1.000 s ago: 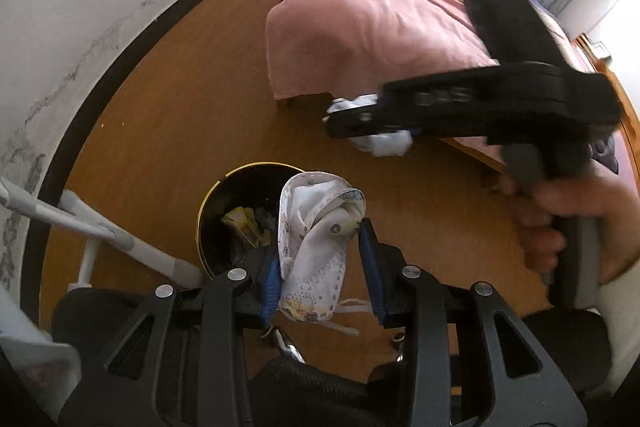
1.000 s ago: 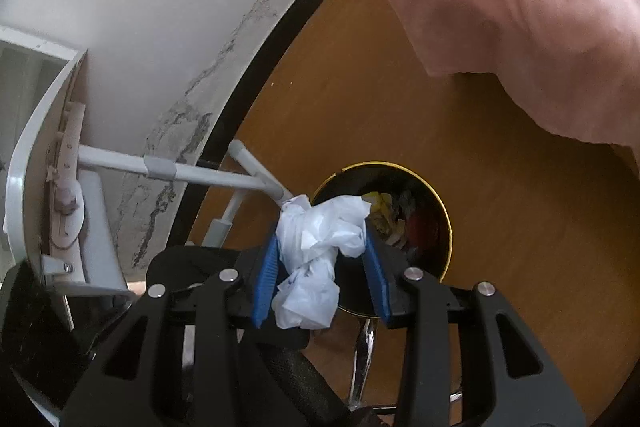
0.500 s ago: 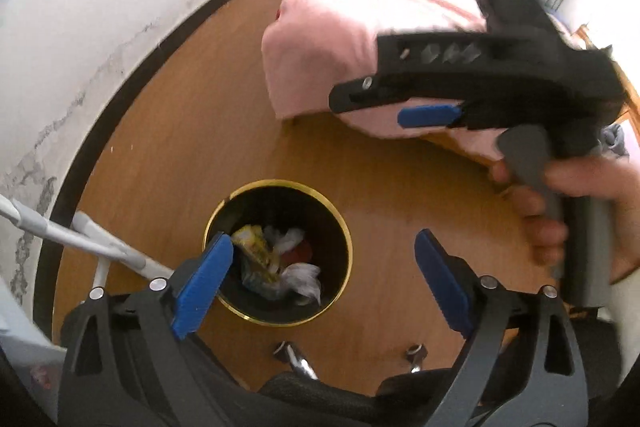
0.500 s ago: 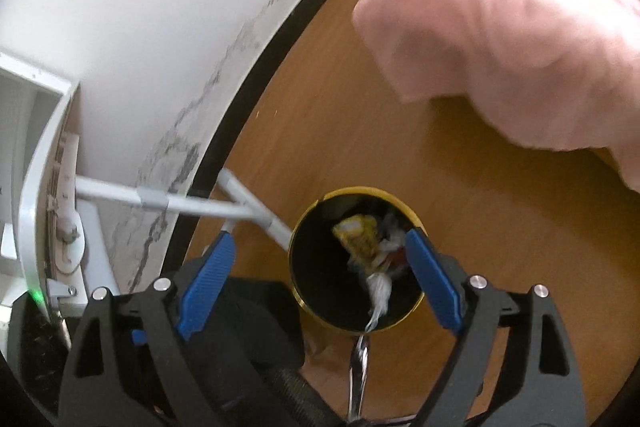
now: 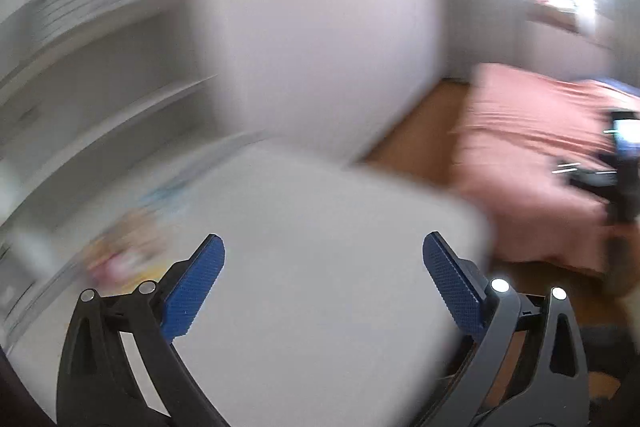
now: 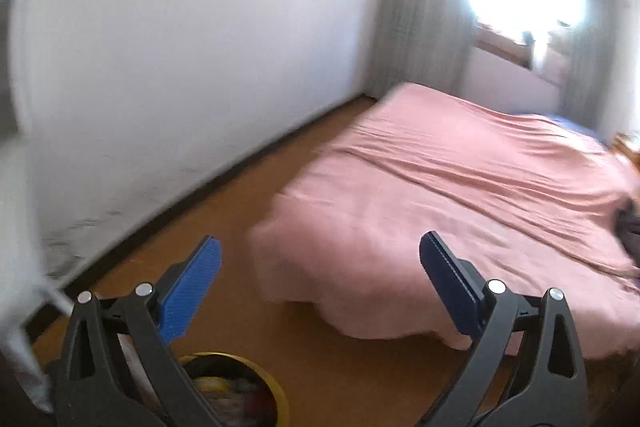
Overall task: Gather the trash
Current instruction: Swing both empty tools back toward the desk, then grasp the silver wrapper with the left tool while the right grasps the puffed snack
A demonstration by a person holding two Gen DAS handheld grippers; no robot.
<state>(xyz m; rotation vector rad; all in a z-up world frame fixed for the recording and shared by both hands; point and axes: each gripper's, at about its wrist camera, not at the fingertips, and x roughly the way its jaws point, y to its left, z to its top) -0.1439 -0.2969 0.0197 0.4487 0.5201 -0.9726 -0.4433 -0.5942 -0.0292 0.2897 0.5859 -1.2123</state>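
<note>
Pink cloth bedspread [image 6: 460,187] lies matt and creased; the floor [image 6: 224,211] looks like smooth wood; the bin [image 6: 276,393] has a glossy yellow rim.

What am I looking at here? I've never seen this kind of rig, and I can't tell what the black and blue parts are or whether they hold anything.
No robot here: a person carries a hand-held gripper in each hand, and each has a camera looking out along its two blue-padded jaws. The left gripper looks over a blurred white table toward a wall, with shelves at the left; something colourful lies on the table, too blurred to name. The right gripper looks across a wooden floor at a bed with a pink cover; a black, gold-rimmed bin with rubbish inside sits at the bottom edge. Both sets of jaws have just been opening and now stand wide apart, holding nothing.
</note>
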